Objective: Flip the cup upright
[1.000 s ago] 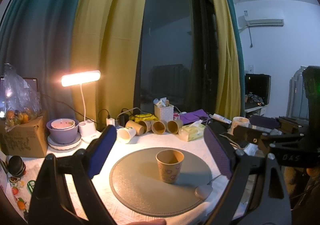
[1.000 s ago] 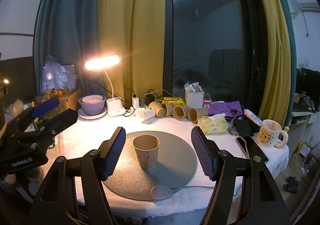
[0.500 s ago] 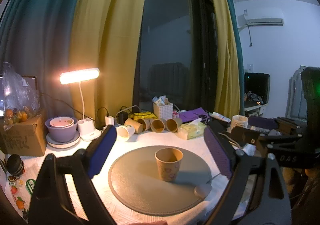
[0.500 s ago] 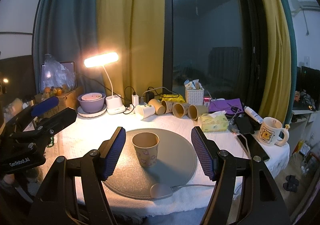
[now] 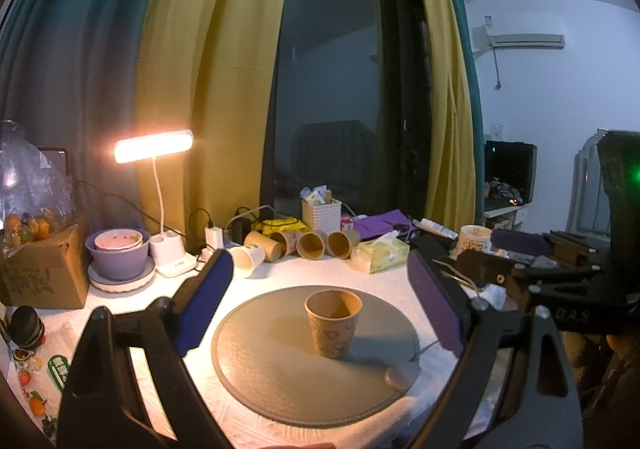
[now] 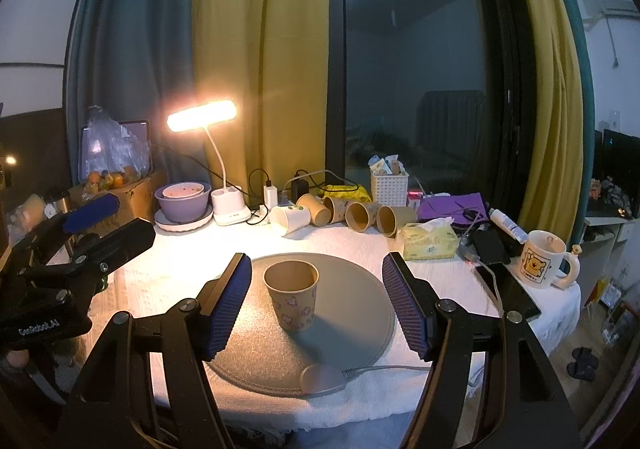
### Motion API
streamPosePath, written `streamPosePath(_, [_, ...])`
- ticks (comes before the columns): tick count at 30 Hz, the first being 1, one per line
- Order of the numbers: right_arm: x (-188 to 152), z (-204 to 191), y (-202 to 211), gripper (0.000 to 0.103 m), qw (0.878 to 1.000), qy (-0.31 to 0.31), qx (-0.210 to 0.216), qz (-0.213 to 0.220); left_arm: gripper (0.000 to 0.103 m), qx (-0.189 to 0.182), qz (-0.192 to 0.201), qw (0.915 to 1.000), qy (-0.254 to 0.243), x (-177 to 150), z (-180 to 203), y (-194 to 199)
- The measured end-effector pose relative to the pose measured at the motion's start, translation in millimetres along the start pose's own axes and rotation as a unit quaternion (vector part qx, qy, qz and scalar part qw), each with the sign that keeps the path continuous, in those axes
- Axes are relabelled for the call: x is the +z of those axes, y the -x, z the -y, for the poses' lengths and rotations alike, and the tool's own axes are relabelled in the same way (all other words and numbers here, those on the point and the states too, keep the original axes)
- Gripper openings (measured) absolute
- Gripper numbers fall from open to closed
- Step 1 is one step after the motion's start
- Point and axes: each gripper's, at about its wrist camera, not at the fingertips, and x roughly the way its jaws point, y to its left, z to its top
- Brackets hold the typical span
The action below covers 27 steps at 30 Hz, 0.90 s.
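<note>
A brown paper cup with pink prints stands upright, mouth up, on the round grey mat; it also shows in the right wrist view on the mat. My left gripper is open and empty, held back from the cup. My right gripper is open and empty, also short of the cup, with the jaws wide on either side of it in the view. The left gripper body shows at the left of the right wrist view.
Several paper cups lie on their sides at the back, beside a white basket, tissue pack, lit desk lamp, purple bowl, mug, phone. A small grey puck with a cable rests at the mat's front edge.
Both grippers have drifted slightly back and up from the cup; the cup stays upright on the mat.
</note>
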Motion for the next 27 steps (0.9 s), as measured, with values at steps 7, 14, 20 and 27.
streamPosePath(7, [-2.3, 0.3, -2.1, 0.071, 1.0, 0.0, 0.0, -0.002, 0.09, 0.001, 0.0, 1.0, 0.0, 0.7, -0.7, -0.5])
streamPosePath(14, [-2.8, -0.1, -1.9, 0.071, 1.0, 0.0, 0.0, -0.003, 0.09, 0.001, 0.0, 1.0, 0.001, 0.7, -0.4, -0.4])
streamPosePath(20, [-2.7, 0.2, -2.0, 0.071, 1.0, 0.0, 0.0, -0.003, 0.09, 0.001, 0.0, 1.0, 0.001, 1.1, -1.4, -0.5])
streamPosePath(27, [-3.6, -0.9, -2.6, 0.071, 1.0, 0.0, 0.001, -0.004, 0.09, 0.001, -0.001, 1.0, 0.002, 0.2, -2.0, -0.7])
